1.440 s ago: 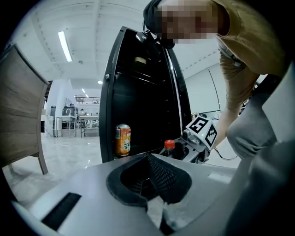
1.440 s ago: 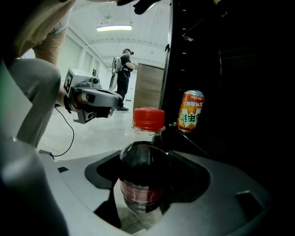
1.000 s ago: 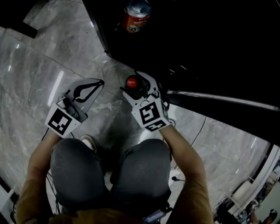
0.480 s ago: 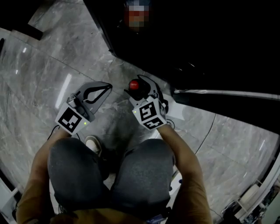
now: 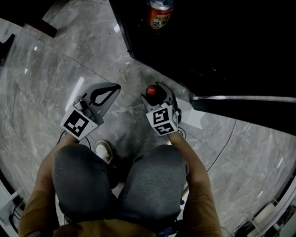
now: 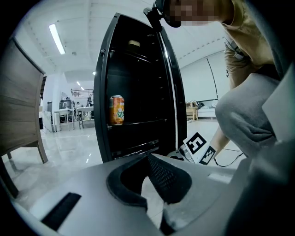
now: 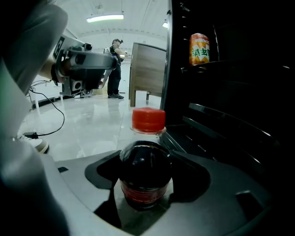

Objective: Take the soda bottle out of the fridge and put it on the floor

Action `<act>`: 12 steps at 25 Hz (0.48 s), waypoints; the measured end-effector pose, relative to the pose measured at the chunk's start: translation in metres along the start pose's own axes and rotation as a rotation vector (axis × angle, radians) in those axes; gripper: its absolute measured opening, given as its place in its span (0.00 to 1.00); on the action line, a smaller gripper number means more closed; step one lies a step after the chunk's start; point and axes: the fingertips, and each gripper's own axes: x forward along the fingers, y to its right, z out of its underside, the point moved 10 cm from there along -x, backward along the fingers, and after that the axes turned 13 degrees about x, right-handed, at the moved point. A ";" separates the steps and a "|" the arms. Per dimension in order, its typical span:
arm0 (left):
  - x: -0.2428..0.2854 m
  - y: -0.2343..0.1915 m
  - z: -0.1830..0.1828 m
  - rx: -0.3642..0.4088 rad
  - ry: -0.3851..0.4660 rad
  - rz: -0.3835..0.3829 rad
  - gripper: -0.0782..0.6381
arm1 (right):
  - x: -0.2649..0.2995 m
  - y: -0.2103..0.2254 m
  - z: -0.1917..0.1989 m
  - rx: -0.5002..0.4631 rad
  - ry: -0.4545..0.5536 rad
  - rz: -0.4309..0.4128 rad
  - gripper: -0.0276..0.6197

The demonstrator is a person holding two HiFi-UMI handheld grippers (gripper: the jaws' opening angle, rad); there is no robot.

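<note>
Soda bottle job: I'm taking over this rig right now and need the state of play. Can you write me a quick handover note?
Left gripper: shut, empty, held over the floor.
Right gripper: shut on the soda bottle, upright, red cap up.
The bottle is outside the open fridge, low beside its front; I cannot tell whether its base touches the floor.
An orange can stands on a fridge shelf; it is not part of the job.
Done: bottle out of the fridge. Left: set it on the floor and release.
</note>
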 end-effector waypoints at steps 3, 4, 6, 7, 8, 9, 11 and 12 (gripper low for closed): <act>-0.005 0.000 -0.006 0.001 0.006 -0.010 0.11 | -0.005 -0.004 0.006 0.017 0.011 0.003 0.51; -0.006 0.000 -0.006 -0.008 0.005 -0.018 0.11 | -0.006 -0.004 0.007 0.023 0.010 0.004 0.51; -0.009 -0.002 -0.005 -0.025 0.001 -0.039 0.11 | -0.008 -0.001 0.006 0.028 0.009 0.000 0.51; -0.010 -0.003 -0.004 -0.031 -0.001 -0.049 0.11 | -0.008 0.000 0.006 0.025 0.006 -0.005 0.51; -0.010 -0.003 -0.002 -0.037 -0.001 -0.059 0.11 | -0.009 0.000 0.007 0.020 0.000 -0.010 0.51; -0.010 -0.003 -0.001 -0.044 0.000 -0.067 0.11 | -0.009 0.000 0.007 0.014 -0.007 -0.014 0.51; -0.008 -0.003 -0.002 -0.053 0.005 -0.072 0.11 | -0.011 0.000 0.010 0.006 -0.023 -0.015 0.51; -0.007 -0.002 -0.004 -0.052 0.010 -0.069 0.11 | -0.012 0.000 0.011 0.001 -0.030 -0.015 0.51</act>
